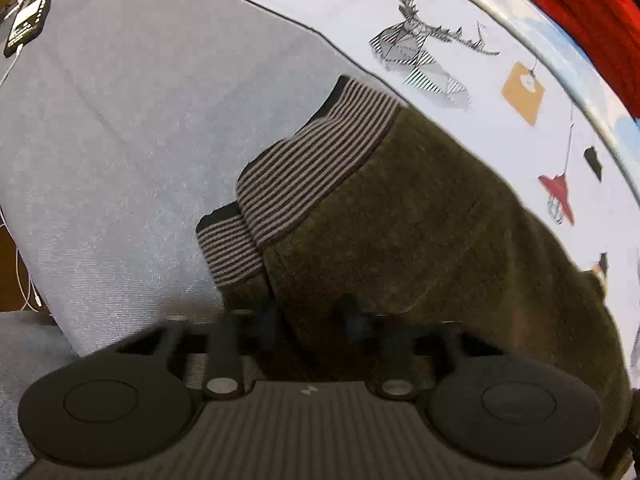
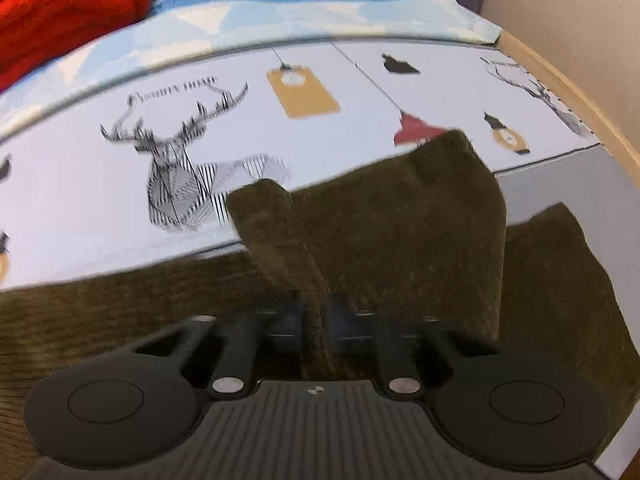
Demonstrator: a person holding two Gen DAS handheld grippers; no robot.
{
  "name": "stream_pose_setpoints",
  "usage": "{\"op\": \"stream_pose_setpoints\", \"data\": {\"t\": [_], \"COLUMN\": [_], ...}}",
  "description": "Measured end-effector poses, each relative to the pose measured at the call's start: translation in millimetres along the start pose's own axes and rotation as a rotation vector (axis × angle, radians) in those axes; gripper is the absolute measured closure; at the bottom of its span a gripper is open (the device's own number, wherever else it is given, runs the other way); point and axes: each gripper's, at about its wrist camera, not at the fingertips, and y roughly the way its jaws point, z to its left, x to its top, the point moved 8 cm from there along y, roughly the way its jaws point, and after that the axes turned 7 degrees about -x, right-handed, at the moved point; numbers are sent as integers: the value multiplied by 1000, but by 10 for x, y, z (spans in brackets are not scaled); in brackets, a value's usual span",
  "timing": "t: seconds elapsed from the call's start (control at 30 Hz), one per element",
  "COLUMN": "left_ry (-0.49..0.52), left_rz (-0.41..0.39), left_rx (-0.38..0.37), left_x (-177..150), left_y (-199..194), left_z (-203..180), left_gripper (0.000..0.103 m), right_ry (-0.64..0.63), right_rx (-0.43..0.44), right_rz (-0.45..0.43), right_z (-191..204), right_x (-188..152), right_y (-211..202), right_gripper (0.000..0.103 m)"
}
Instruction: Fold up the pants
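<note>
The olive-green pants lie on the bed, with striped grey-and-black cuffs pointing up and left in the left wrist view. My left gripper is shut on the pants fabric just below the cuffs. In the right wrist view the pants bunch up in a raised fold, and my right gripper is shut on a pinched ridge of that fabric. More of the pants spreads flat to the lower left and to the right.
The bed has a grey sheet and a white cover printed with deer and lamps. A red blanket lies at the far side. A phone on a cable sits at the bed's corner. A wooden bed edge runs on the right.
</note>
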Motion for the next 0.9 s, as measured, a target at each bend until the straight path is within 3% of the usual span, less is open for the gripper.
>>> {"op": "stream_pose_setpoints", "data": {"t": [0.07,0.2,0.3,0.4,0.47,0.57,0.77,0.9], "left_ry": [-22,10,5,24,30,39,45,41], "left_rz": [-20,-42,-45,-39,-44,-58,-62,-65], "left_rx": [5,10,7,25,22,17,32,37], "left_x": [48,75,33,-19,-36,-39,-42,-49], "left_y": [-111,-276,-305,-251,-237,-299,-332,-349], "left_z": [-15,-65,-12,56,75,66,47,41], "left_gripper": [96,97,98,98,98,98,99,100], "right_ry": [120,468,684,831,884,988,985,949], "right_rx": [26,95,98,96,114,153,165,160], "right_rz": [-49,-135,-127,22,116,112,96,24], "right_z": [-309,-1345,-2216,-2735,-2836,-2868,-2868,-2912], "right_x": [170,289,-117,-777,-1136,-1341,-1261,-1126], "right_y": [-218,-714,-877,-544,-292,-204,-242,-412], "right_gripper": [95,96,96,96,96,95,95,95]}}
